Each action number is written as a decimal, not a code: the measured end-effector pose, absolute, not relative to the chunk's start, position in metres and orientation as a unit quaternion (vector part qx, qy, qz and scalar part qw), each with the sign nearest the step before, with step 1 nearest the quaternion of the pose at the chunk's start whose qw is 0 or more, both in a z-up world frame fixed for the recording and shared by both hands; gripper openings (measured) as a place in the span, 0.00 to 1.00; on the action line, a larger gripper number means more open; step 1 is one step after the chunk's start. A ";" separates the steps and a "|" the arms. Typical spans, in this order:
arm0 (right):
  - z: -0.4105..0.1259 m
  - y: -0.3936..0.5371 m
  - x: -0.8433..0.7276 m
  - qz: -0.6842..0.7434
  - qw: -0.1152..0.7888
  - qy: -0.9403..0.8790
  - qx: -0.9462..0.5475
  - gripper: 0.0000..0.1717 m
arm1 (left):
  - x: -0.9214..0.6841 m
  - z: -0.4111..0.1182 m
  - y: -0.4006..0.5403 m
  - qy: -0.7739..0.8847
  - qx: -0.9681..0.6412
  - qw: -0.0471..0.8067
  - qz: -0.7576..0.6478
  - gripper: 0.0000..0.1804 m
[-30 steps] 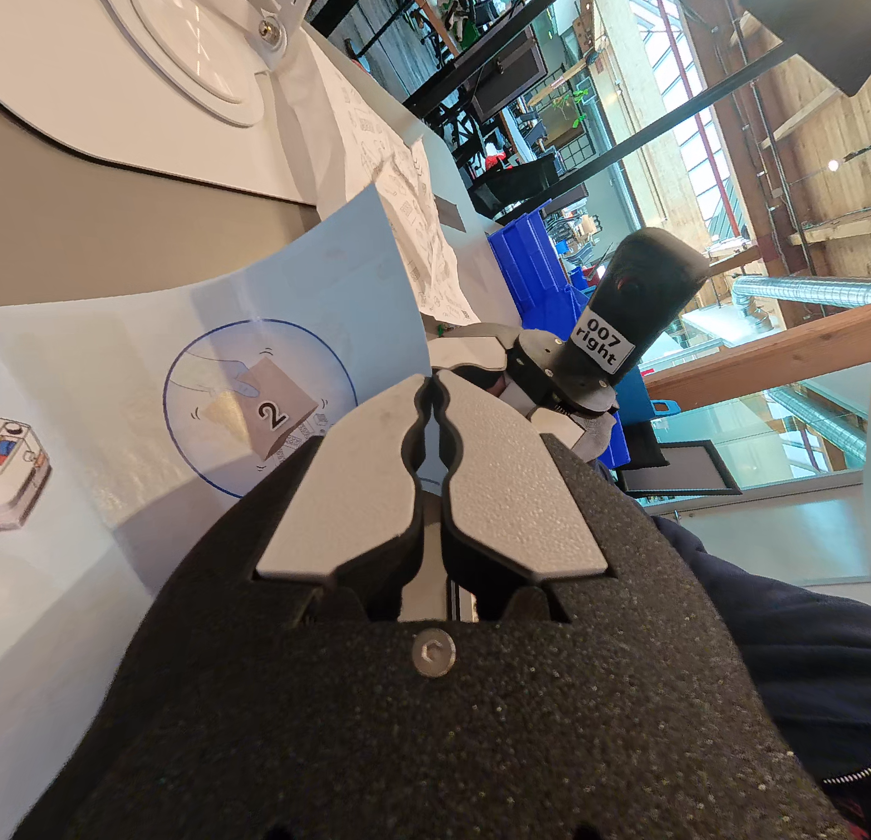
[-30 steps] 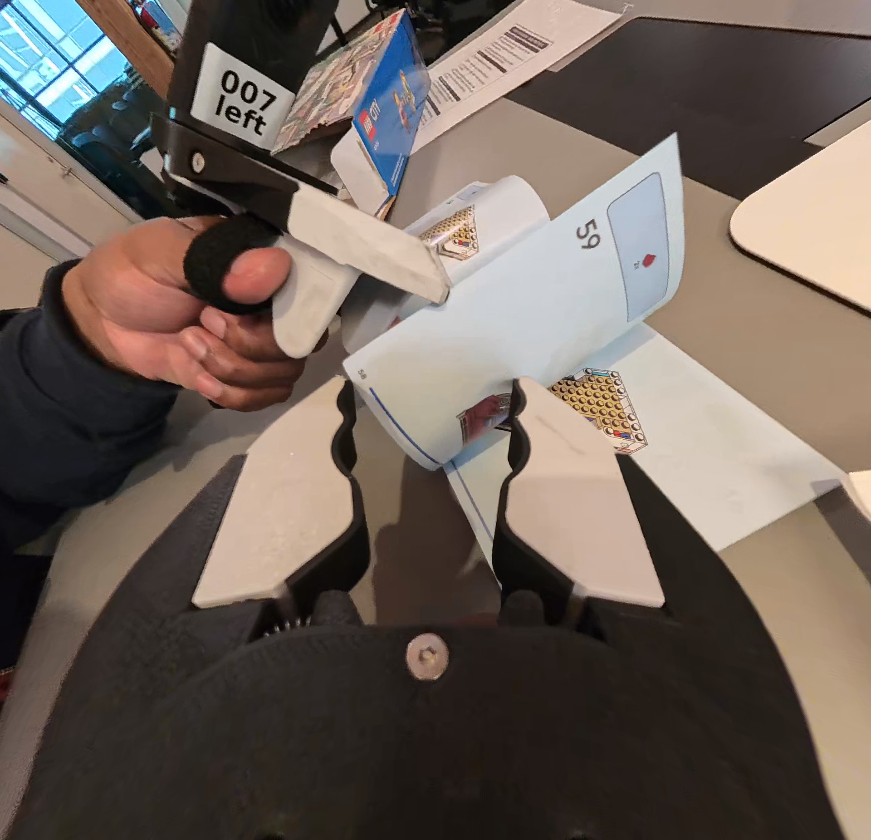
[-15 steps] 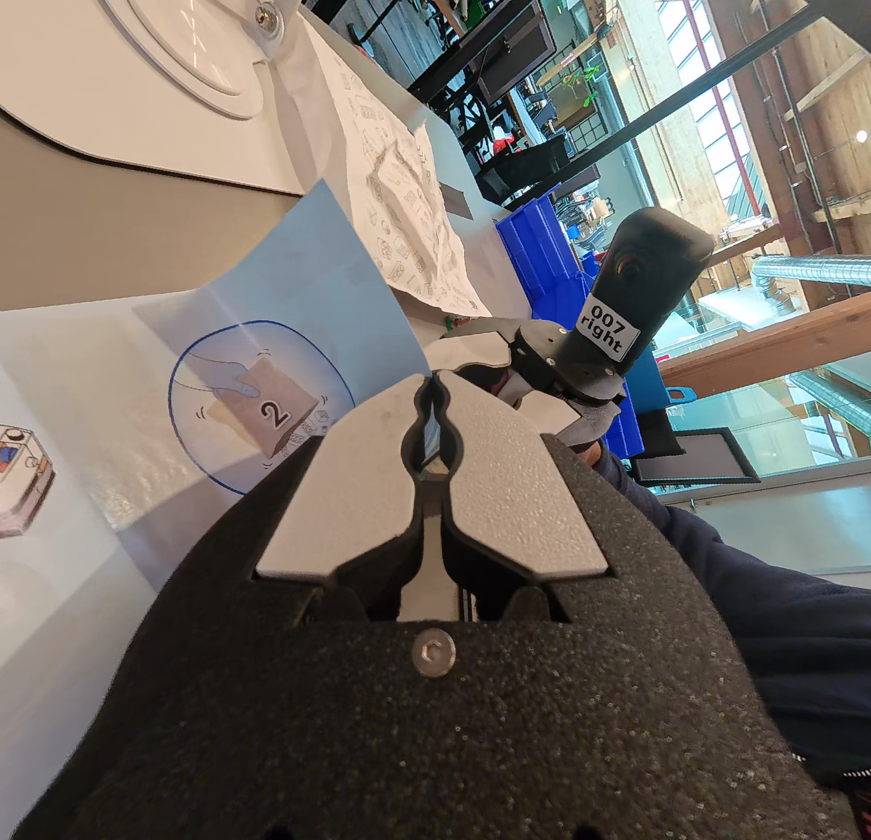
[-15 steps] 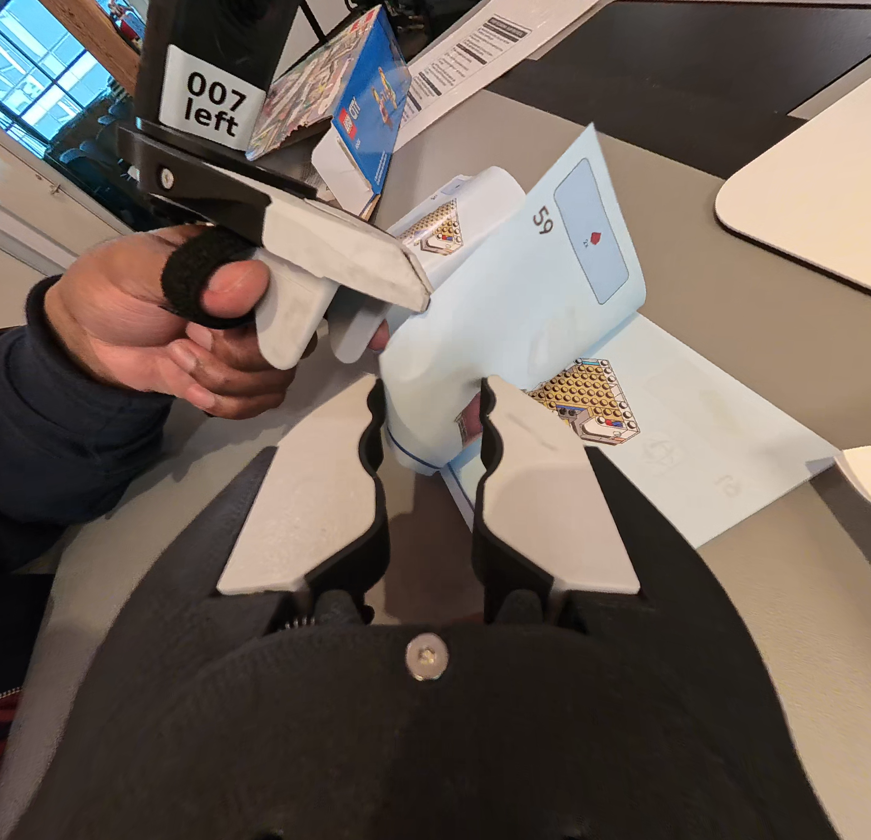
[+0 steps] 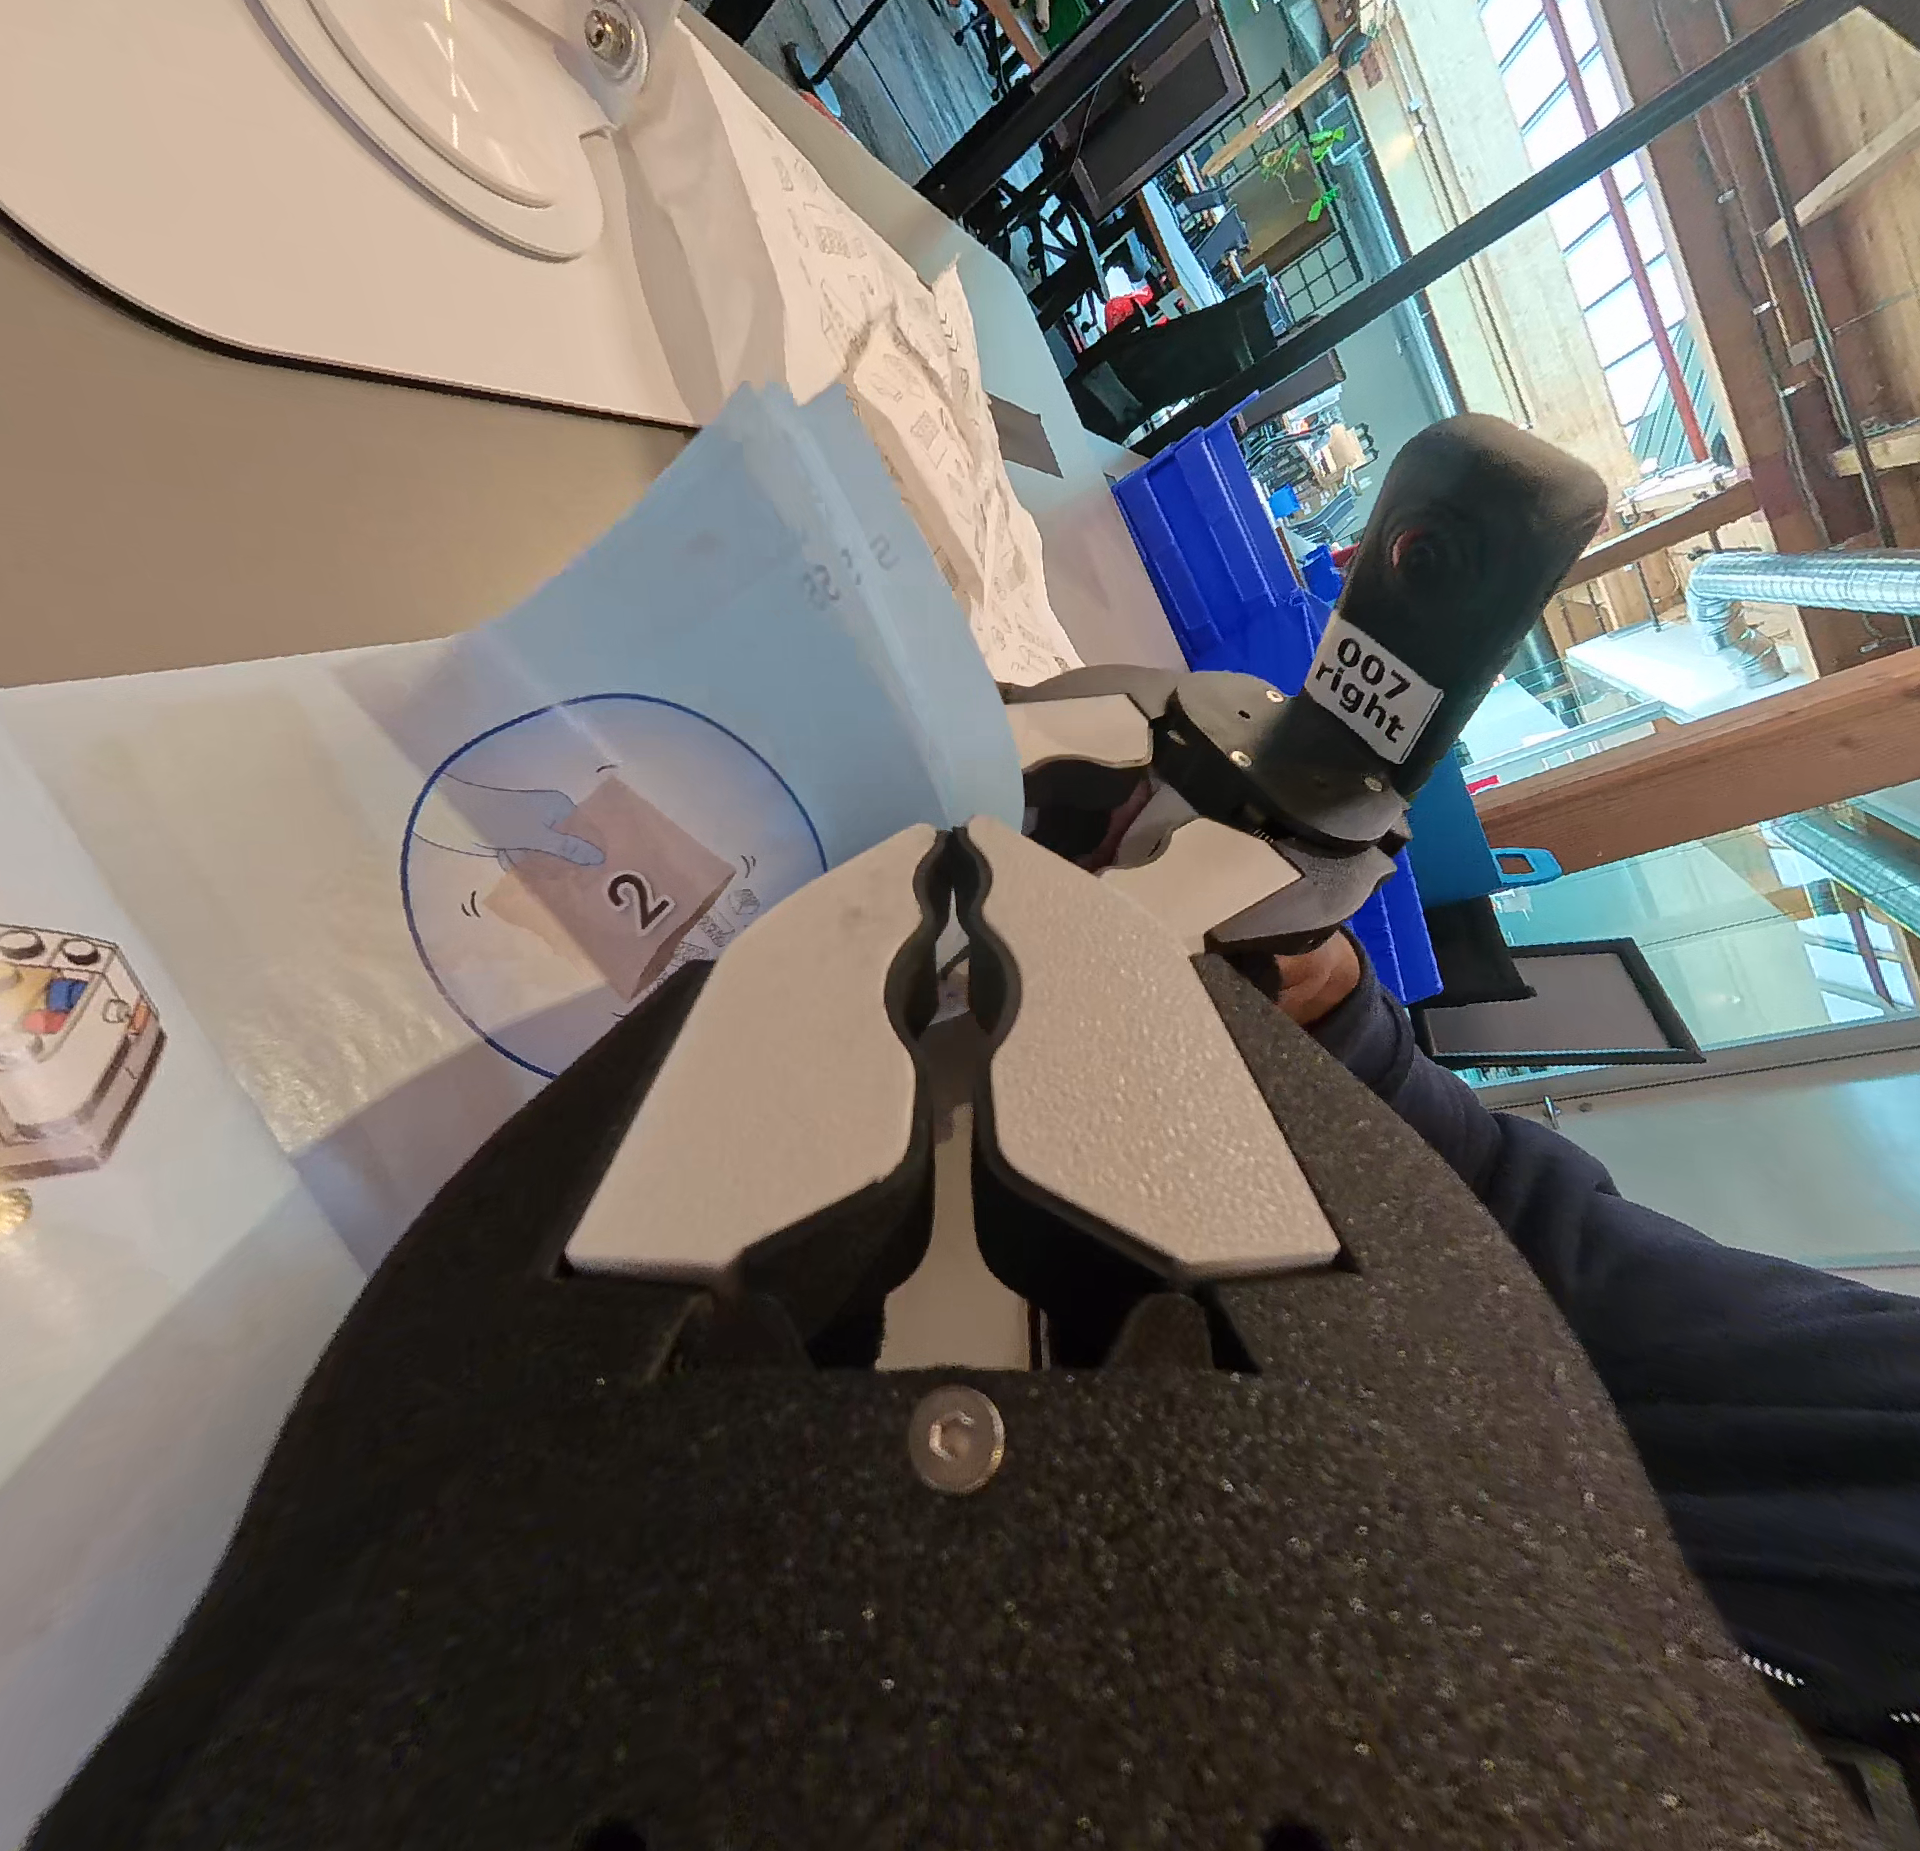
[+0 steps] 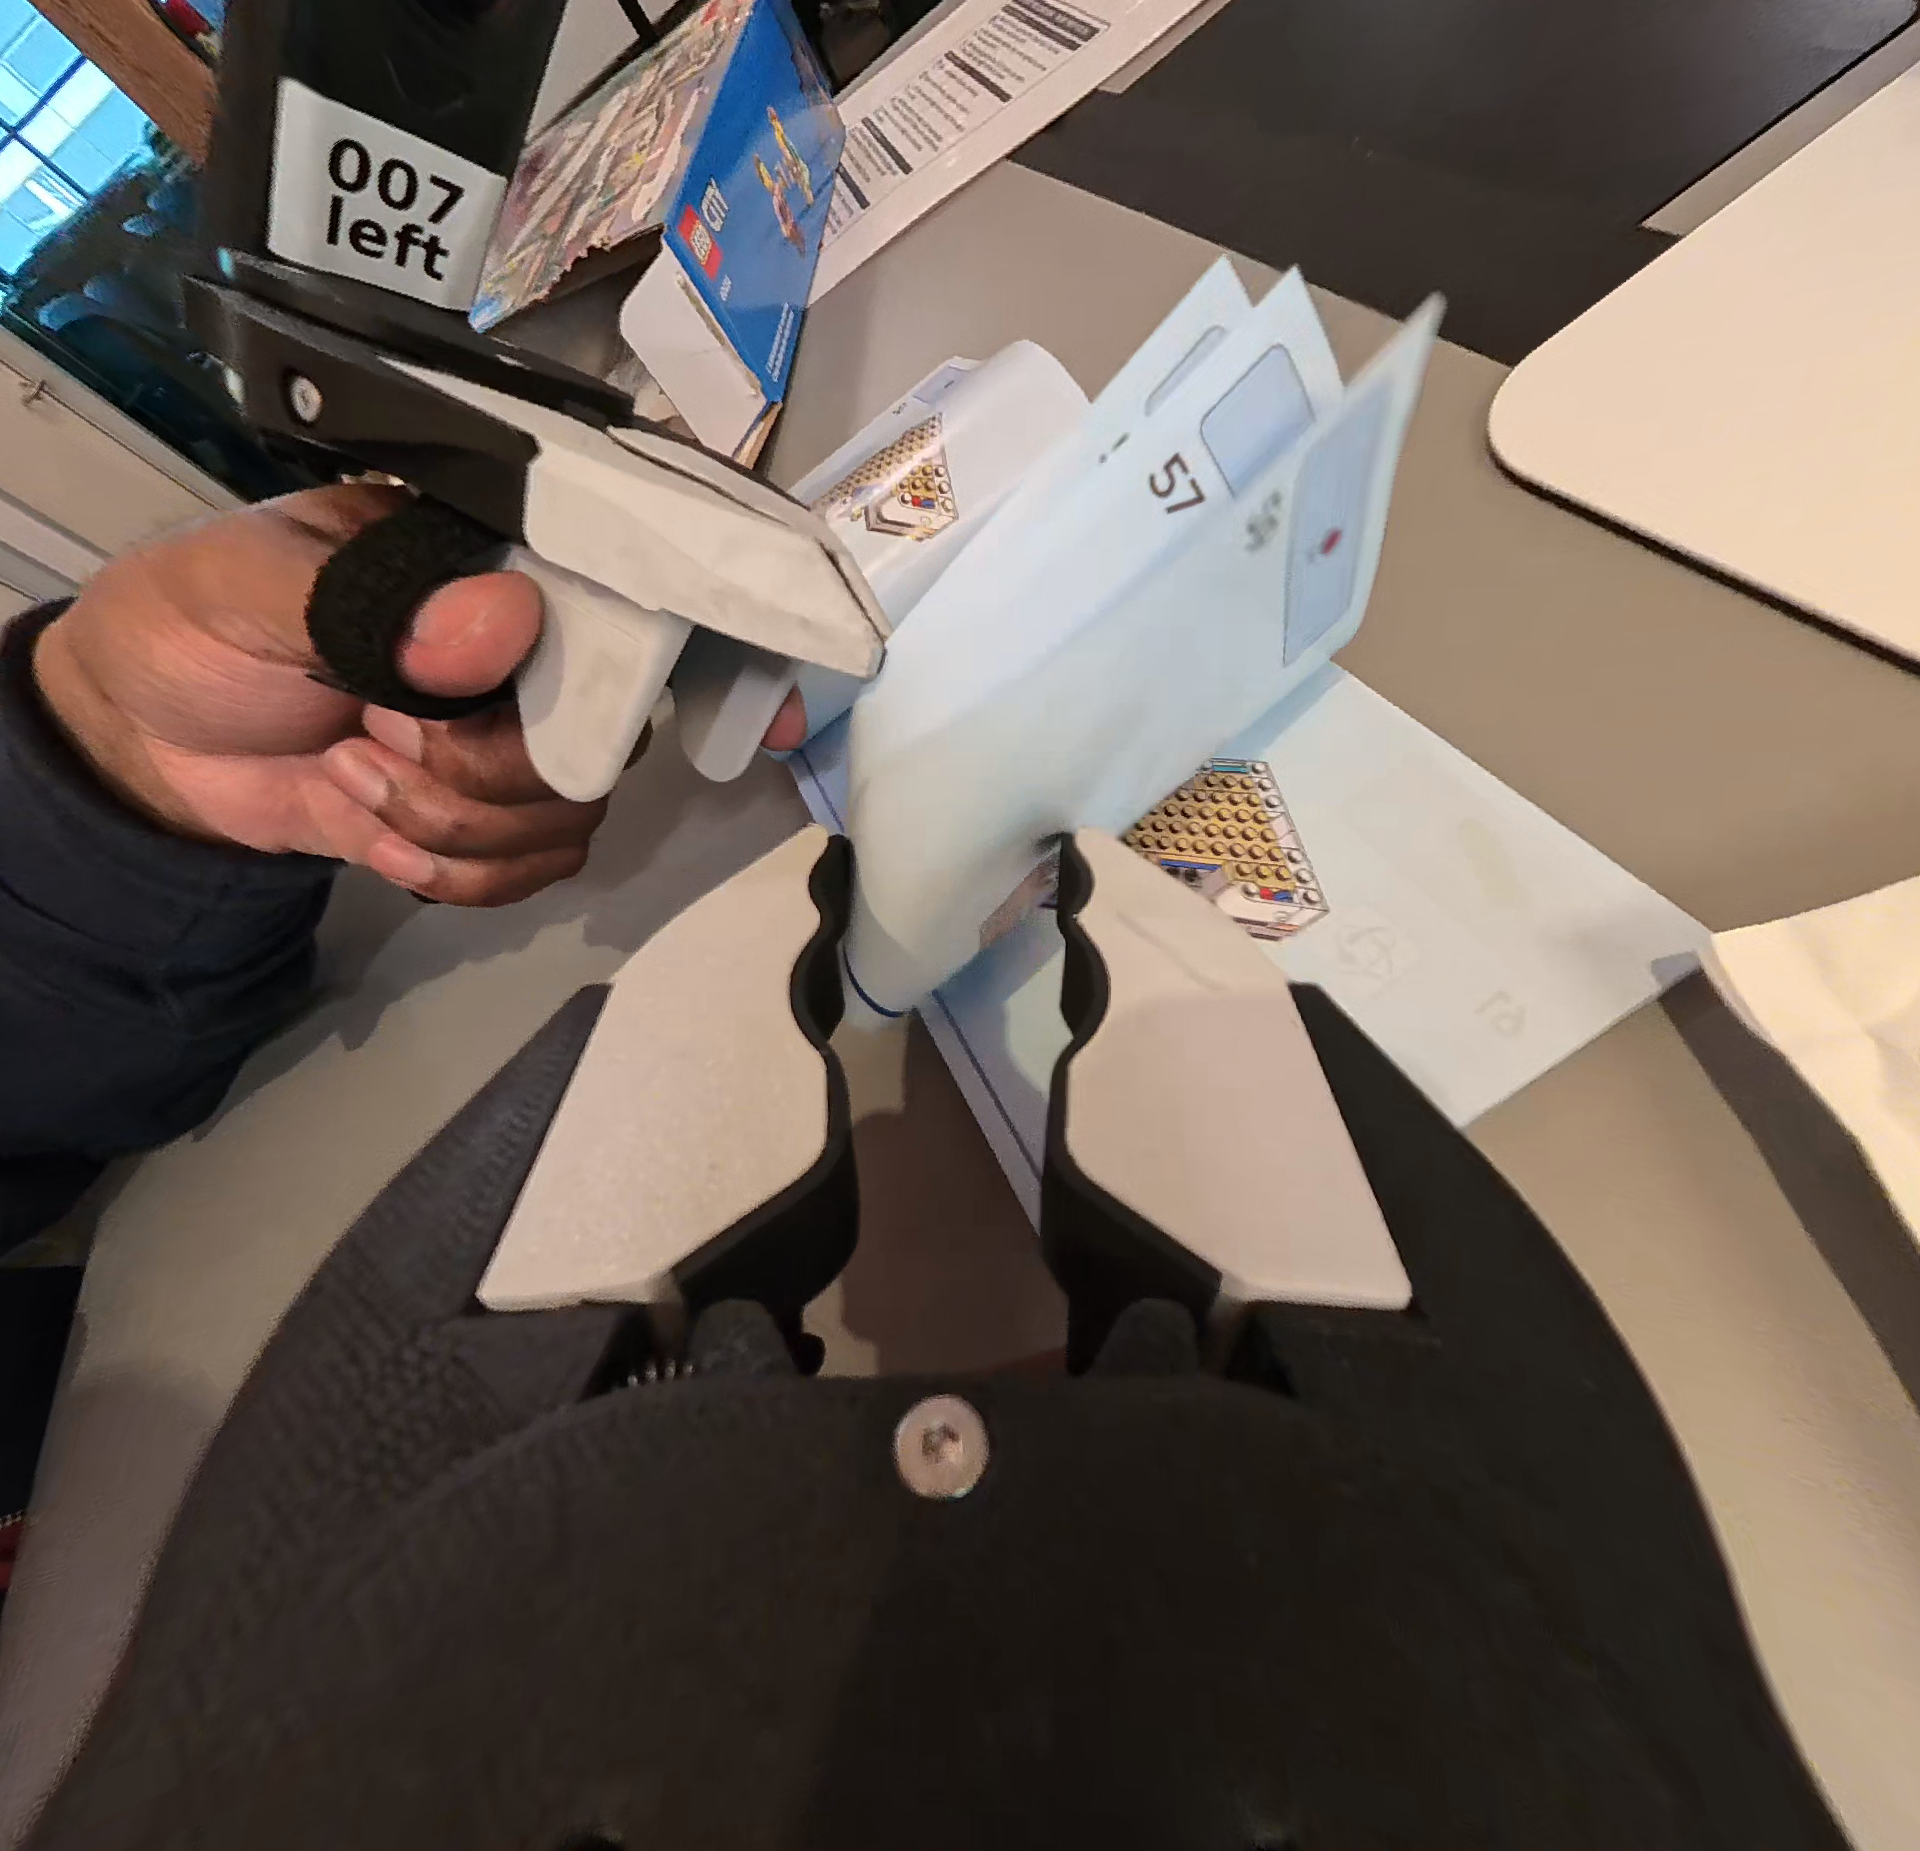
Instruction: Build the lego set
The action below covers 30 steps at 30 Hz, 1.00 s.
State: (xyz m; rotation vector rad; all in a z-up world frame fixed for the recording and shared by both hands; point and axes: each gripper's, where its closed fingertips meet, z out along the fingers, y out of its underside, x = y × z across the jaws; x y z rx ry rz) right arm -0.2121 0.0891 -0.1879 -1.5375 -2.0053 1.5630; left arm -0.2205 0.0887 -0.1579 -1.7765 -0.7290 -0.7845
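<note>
Our left tool (image 6: 862, 648), closed, pinches a booklet (image 6: 1060, 658) page; our right tool (image 6: 951, 856), half-open, brackets the curled pages, keeping them lifted off the worktop (image 6: 1455, 430).

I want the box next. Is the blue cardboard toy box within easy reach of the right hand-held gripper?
Probably not directly: the blue cardboard toy box lies beyond the left hand-held gripper and the fanned pale-blue instruction booklet, which fill the space ahead of the right hand-held gripper.

Workshop loft, blue storage bins (image 5: 1195, 544), timber beams (image 5: 1704, 752), metal ducting (image 5: 1808, 580), workbenches
</note>
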 end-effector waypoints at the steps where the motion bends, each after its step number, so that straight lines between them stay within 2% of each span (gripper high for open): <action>1: -0.186 0.092 -0.213 0.521 0.091 -0.673 -0.516 0.24 | -0.221 -0.158 0.089 -0.303 -0.736 0.510 -0.325 0.00; 5: -0.184 0.102 -0.213 0.509 0.103 -0.677 -0.521 0.25 | -0.222 -0.159 0.088 -0.304 -0.738 0.509 -0.322 0.00; 11: -0.176 0.134 -0.215 0.461 0.170 -0.694 -0.527 0.30 | -0.225 -0.155 0.086 -0.306 -0.734 0.515 -0.320 0.00; 16: -0.160 0.151 -0.218 0.465 0.207 -0.679 -0.529 0.29 | -0.227 -0.154 0.085 -0.309 -0.732 0.517 -0.320 0.00; 21: -0.197 0.139 -0.219 0.404 0.205 -0.719 -0.528 0.28 | -0.219 -0.146 0.089 -0.293 -0.726 0.524 -0.335 0.00; 26: -0.221 0.133 -0.217 0.354 0.215 -0.751 -0.514 0.27 | -0.203 -0.130 0.093 -0.238 -0.730 0.538 -0.347 0.13; 30: -0.226 0.139 -0.217 0.341 0.219 -0.757 -0.512 0.26 | -0.203 -0.130 0.091 -0.207 -0.764 0.537 -0.292 0.20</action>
